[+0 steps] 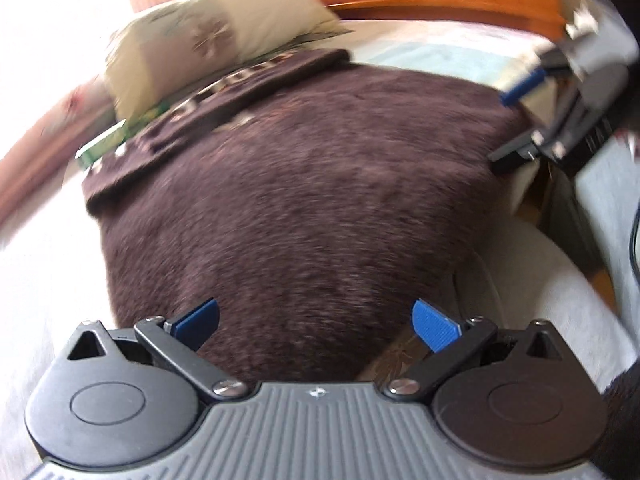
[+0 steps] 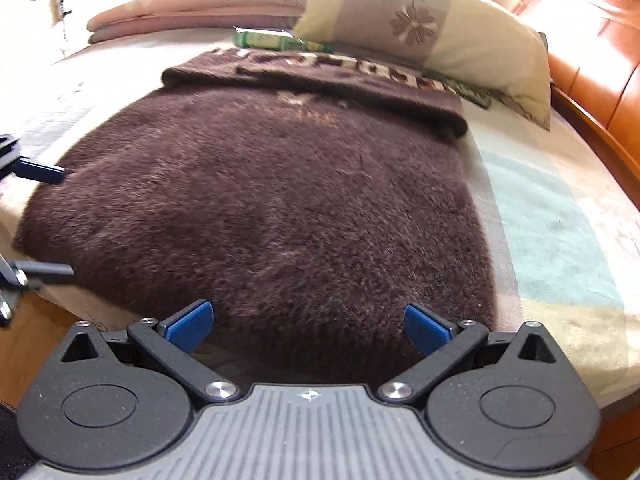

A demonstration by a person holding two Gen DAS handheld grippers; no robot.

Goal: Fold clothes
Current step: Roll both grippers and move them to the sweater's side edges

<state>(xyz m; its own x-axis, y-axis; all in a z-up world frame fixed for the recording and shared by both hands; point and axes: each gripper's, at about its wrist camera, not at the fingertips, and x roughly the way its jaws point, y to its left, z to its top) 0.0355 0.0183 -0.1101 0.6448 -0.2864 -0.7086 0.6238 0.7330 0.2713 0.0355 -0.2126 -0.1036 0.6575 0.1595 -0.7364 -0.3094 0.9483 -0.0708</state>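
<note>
While the fuzzy dark-brown garment (image 2: 256, 208) lies flat on the bed (image 2: 560, 208), left gripper (image 1: 316, 326) and right gripper (image 2: 308, 326) hover released at its near edge.

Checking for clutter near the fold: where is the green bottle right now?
In the right wrist view, the green bottle lies on the bed beyond the brown garment's far edge, just left of the flowered pillow.

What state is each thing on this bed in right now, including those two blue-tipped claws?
Brown fuzzy garment: lying flat on the bed, far edge folded over.
Left gripper: open, holding nothing, over the garment's near edge.
Right gripper: open, holding nothing, over the garment's near edge.
Floral pillow: resting beyond the garment.
Green bottle: lying on its side by the pillow.
</note>
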